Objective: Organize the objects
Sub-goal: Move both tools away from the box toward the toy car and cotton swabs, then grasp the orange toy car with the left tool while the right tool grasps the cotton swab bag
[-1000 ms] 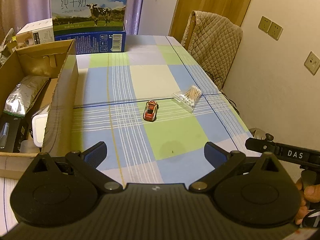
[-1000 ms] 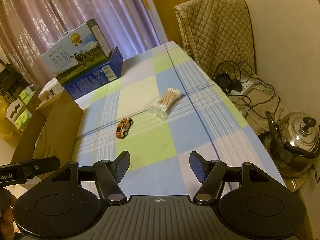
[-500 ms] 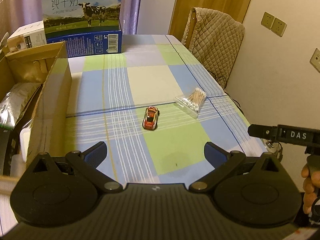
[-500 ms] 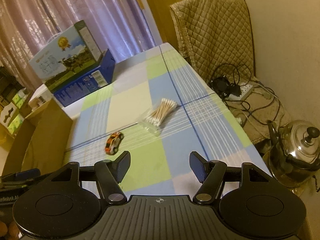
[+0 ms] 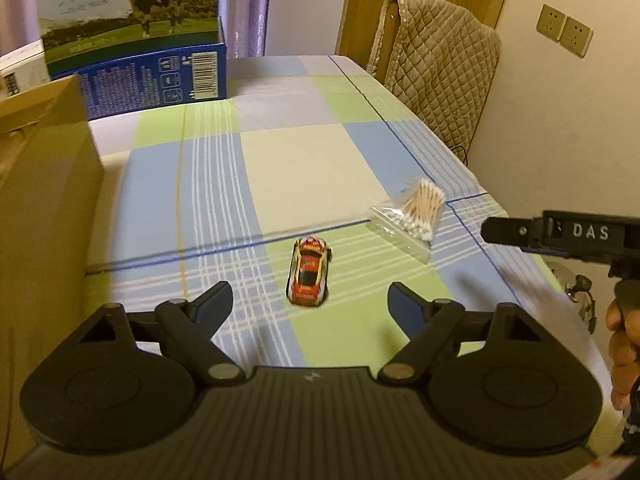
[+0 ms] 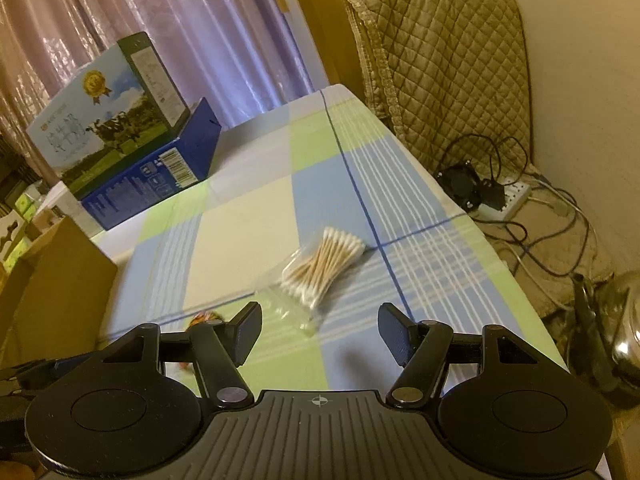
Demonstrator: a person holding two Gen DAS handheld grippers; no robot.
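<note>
Both grippers are black plastic, each with two round discs, silver screws and ridged middle. The right gripper (image 5: 560, 234) has white letters "DAS" on it.

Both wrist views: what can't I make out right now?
- Toy car: in the right wrist view, mostly hidden behind the right gripper finger.
- Cardboard box: contents hidden by its wall in the left wrist view.
- Cotton swab bag: motion-blurred, right view.
- Milk carton: top cut off, left view.

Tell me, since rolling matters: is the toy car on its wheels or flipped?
On its wheels: the toy car shows its roof and windshield, sitting flat on the tablecloth.
</note>
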